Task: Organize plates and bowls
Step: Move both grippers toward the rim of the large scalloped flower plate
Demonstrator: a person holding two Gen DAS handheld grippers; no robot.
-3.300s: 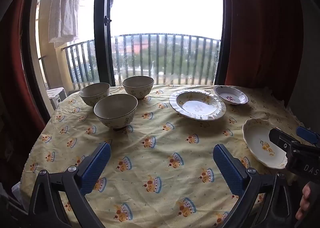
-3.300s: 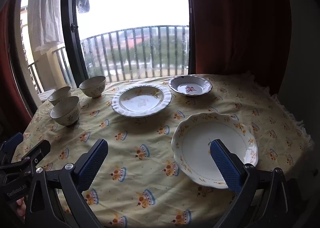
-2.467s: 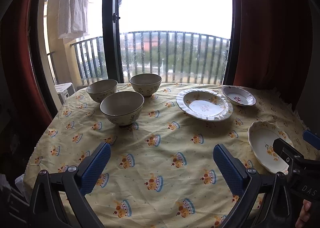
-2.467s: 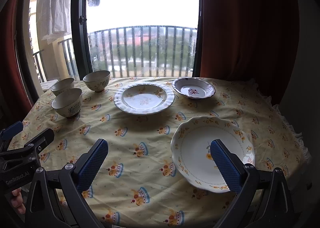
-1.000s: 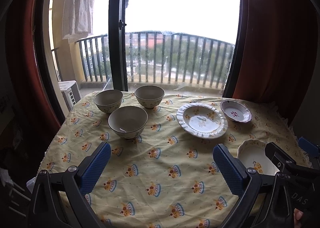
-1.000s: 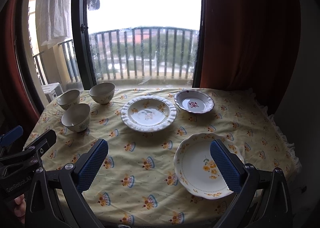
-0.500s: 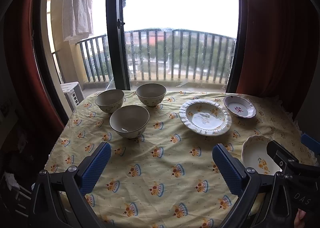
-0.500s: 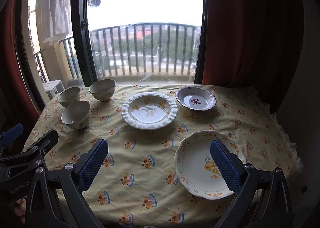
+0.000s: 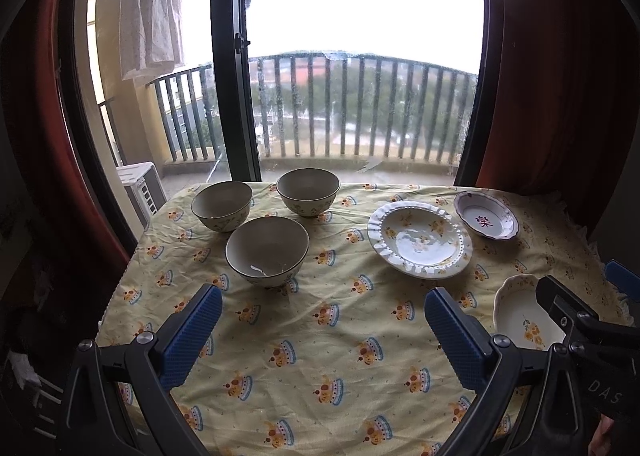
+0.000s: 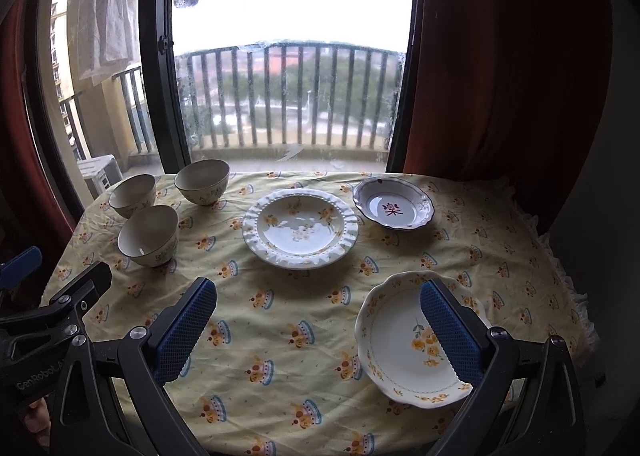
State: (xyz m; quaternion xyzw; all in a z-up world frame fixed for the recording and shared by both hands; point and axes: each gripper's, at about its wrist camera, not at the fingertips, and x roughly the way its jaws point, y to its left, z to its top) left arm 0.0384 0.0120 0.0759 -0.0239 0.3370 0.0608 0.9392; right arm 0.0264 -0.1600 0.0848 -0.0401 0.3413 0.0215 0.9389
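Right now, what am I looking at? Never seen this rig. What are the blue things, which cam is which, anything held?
No robot: a person holds one set of tongs in each hand, each with a fisheye camera looking along its blue pads. One picture is from the left tongs, the other from the right tongs. Both are open and hold nothing. On the yellow tablecloth sit three bowls on the left, and a ruffled plate, a small red-marked dish and a flowered plate on the right.
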